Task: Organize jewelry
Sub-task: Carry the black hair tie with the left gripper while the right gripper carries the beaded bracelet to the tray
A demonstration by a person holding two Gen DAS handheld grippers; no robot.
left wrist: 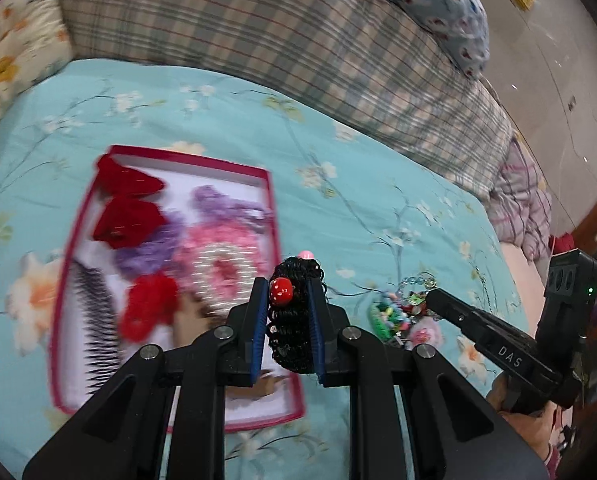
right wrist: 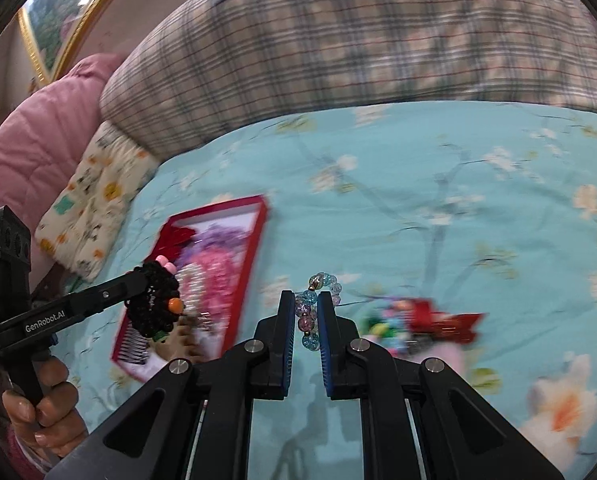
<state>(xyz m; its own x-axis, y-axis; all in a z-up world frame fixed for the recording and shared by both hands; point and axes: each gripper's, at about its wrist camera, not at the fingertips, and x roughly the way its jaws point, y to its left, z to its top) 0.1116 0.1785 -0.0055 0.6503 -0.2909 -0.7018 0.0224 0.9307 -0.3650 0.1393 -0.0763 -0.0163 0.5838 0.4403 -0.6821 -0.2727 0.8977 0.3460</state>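
Note:
My left gripper (left wrist: 288, 292) is shut on a black curly hair tie (left wrist: 292, 332) with a red mushroom charm, held above the right edge of the red-rimmed box (left wrist: 64, 272). The box holds red bows, purple and pink scrunchies, a pearl band and a black comb. My right gripper (right wrist: 307, 300) is shut on a glass bead bracelet (right wrist: 310, 320) of blue and pink beads, above the bedspread. The left gripper and its hair tie (right wrist: 154, 304) show at the left of the right wrist view, over the box (right wrist: 254, 256).
A pile of loose colourful jewelry and a red bow (right wrist: 418, 324) lies on the turquoise floral bedspread (right wrist: 418, 208) to the right of the box; it also shows in the left wrist view (left wrist: 398, 312). A plaid quilt (left wrist: 298, 48) and pillows line the far side.

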